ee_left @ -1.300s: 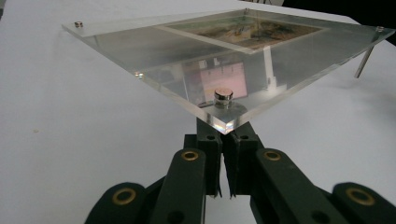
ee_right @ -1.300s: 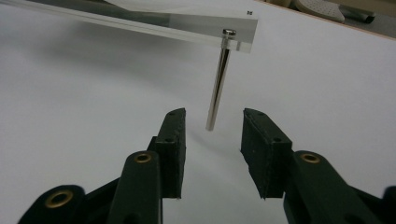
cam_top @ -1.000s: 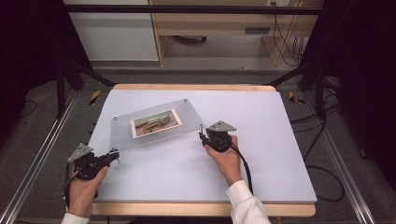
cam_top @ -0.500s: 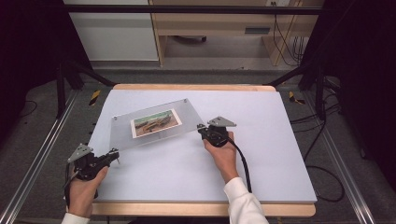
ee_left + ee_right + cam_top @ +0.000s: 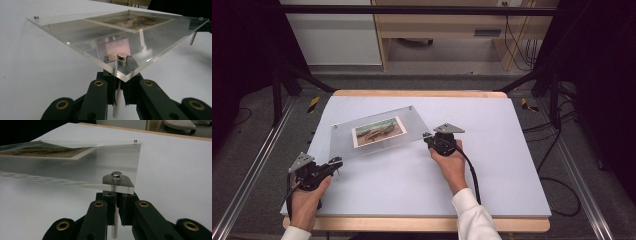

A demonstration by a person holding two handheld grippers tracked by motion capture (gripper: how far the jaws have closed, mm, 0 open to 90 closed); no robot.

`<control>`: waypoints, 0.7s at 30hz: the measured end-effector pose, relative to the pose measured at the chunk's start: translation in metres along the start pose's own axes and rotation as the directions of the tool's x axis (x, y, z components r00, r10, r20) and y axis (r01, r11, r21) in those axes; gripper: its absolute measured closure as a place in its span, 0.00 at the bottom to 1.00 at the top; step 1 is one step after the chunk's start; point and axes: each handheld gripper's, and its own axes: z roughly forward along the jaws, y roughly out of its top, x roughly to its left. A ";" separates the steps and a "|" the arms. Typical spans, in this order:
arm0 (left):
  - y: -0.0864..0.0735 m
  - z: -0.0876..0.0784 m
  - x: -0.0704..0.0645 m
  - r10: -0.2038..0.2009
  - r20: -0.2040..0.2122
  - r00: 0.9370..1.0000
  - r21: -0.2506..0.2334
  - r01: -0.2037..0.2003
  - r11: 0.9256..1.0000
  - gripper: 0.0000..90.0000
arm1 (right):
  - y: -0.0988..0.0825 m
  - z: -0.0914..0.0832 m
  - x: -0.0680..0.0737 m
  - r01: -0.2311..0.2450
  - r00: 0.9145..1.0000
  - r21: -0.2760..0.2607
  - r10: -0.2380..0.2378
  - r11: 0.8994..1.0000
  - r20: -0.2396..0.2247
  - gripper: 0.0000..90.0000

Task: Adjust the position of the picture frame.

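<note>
The white table mat [image 5: 492,165] is spanned near its middle by a clear acrylic photo frame [image 5: 377,132], which is raised on slim metal standoff legs (a landscape print is sandwiched inside). Its near left corner is met by the left gripper [image 5: 335,164], whose jaws are clenched on the corner's leg [image 5: 116,105]. At the right corner, the right gripper [image 5: 428,139] is likewise clamped on a leg [image 5: 114,220], below the cap screw [image 5: 116,175].

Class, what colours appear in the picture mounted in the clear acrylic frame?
Browns, greens and pale blue in the picture, best in the high view.
</note>
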 end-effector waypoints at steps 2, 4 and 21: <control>0.000 0.002 0.000 0.004 0.001 1.000 -0.008 -0.004 1.000 0.91 | 0.000 0.000 0.000 -0.004 1.000 -0.001 0.004 1.000 0.001 0.94; 0.000 0.004 0.000 0.007 0.001 1.000 -0.010 -0.007 1.000 0.91 | 0.000 0.000 0.001 -0.003 1.000 0.000 0.003 1.000 0.002 0.94; 0.001 0.004 -0.002 0.013 -0.023 1.000 -0.015 -0.014 1.000 0.93 | 0.000 0.005 0.001 0.015 1.000 -0.014 -0.015 1.000 0.004 0.94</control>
